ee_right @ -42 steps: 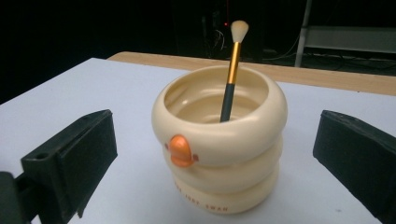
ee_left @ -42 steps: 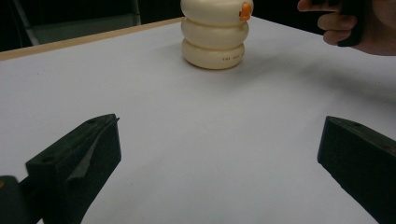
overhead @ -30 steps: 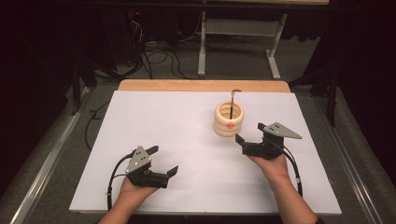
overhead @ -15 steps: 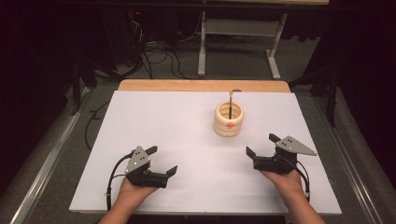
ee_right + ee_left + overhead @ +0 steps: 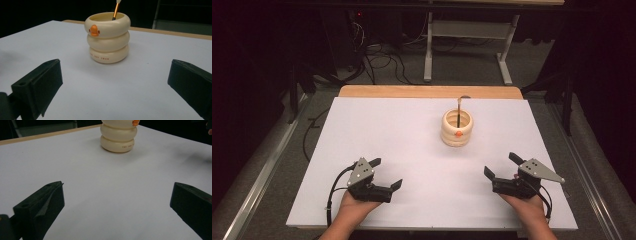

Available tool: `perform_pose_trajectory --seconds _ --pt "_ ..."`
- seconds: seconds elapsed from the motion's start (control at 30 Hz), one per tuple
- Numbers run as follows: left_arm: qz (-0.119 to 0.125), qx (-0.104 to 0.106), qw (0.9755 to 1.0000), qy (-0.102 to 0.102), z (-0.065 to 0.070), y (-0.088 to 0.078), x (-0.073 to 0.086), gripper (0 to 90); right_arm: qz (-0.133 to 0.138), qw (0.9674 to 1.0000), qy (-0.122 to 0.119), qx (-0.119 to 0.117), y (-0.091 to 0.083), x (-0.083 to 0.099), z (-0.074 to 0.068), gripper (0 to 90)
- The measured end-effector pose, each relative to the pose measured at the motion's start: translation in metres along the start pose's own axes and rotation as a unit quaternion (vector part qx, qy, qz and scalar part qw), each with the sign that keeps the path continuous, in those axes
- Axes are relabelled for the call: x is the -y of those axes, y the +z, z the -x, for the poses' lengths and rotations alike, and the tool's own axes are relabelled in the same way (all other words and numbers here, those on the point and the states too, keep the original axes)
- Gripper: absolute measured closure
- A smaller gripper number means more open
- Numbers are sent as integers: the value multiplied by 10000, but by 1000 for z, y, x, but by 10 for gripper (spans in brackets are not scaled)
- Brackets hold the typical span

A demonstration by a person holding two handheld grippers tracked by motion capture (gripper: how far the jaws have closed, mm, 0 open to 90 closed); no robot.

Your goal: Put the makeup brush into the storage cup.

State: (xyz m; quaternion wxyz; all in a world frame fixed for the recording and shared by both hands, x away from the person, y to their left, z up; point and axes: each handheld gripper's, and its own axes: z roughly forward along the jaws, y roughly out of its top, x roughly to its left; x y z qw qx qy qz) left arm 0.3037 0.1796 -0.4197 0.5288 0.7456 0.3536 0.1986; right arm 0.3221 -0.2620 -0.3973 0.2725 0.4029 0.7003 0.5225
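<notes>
On the white surface (image 5: 412, 135) in the high view, cream ringed holder (image 5: 457, 128) stood upright toward the far side, thin stick (image 5: 458, 111) inside, left tongs (image 5: 387, 175) and right tongs (image 5: 500, 166) held wide open, empty, well apart from it, in the left gripper view, holder seen far ahead between spread jaws, in the right gripper view, orange duck bill (image 5: 94, 30) shown on its top ring.

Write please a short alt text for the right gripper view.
A cream ringed holder with a small orange duck bill stands on the white table, a thin orange stick rising from inside. The right tool is open, its black jaws wide apart in front.
</notes>
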Motion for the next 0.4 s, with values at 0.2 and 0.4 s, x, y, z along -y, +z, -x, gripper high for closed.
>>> perform_pose_trajectory --seconds 0.2,0.4 --pt "51 15 10000 -19 -1 -2 -1 0 -36 10000 -36 -14 3 1 -4 10" --pt "72 16 10000 6 -1 -2 -1 0 -57 9999 -81 -34 5 2 -5 10"
